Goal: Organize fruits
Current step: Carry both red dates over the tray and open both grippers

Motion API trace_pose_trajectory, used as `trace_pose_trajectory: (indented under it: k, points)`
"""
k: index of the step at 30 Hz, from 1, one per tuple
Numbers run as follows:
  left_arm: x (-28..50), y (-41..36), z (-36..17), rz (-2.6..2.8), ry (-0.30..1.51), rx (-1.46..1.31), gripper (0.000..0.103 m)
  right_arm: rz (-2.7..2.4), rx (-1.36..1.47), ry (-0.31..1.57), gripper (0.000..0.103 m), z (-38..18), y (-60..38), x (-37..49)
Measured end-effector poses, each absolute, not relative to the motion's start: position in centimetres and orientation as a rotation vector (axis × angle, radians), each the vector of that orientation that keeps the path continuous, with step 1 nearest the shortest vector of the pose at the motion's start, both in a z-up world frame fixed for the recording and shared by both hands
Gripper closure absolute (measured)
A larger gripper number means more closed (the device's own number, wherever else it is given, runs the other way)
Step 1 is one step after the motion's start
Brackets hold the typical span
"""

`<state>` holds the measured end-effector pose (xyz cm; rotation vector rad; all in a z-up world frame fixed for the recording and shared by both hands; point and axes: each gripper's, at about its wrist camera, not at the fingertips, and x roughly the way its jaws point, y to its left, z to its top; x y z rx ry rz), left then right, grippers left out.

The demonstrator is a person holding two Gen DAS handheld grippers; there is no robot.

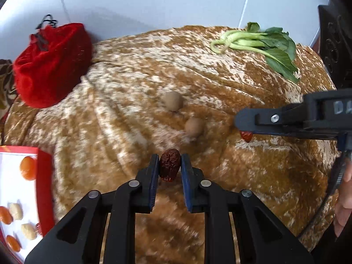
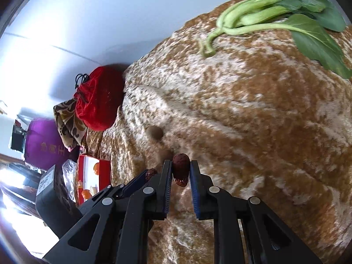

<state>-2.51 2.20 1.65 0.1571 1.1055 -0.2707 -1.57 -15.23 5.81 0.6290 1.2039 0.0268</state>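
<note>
Both claws clamped, one date each. Left claw pinches its date across the waist, just above the cloth, near side of the two longans. Right claw grips the other date the same way, just right of those longans.

Handling, my read: dates are light, wrinkled, leathery, slightly soft, so the pads should bite without slip; mid-body is the right hold. Longans look round and thin-shelled: likely to roll and crack, so grip across the widest part, gently.

Tray with the sorted fruit sits well left of the longans.
</note>
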Motion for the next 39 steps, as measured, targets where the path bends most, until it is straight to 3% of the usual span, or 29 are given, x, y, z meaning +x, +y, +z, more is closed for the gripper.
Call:
trace_pose_trajectory:
  k: [29,39]
  points:
    - [-5.5,19.2,6.8,0.077,1.041,0.01,0.085,0.256,0.397,1.191,0.087,4.7,-0.3,-0.4]
    - [-5.7,21.0,7.0,0.107,1.041,-0.02,0.085,0.372,0.325,1.153,0.087,5.2,4.1,-1.1]
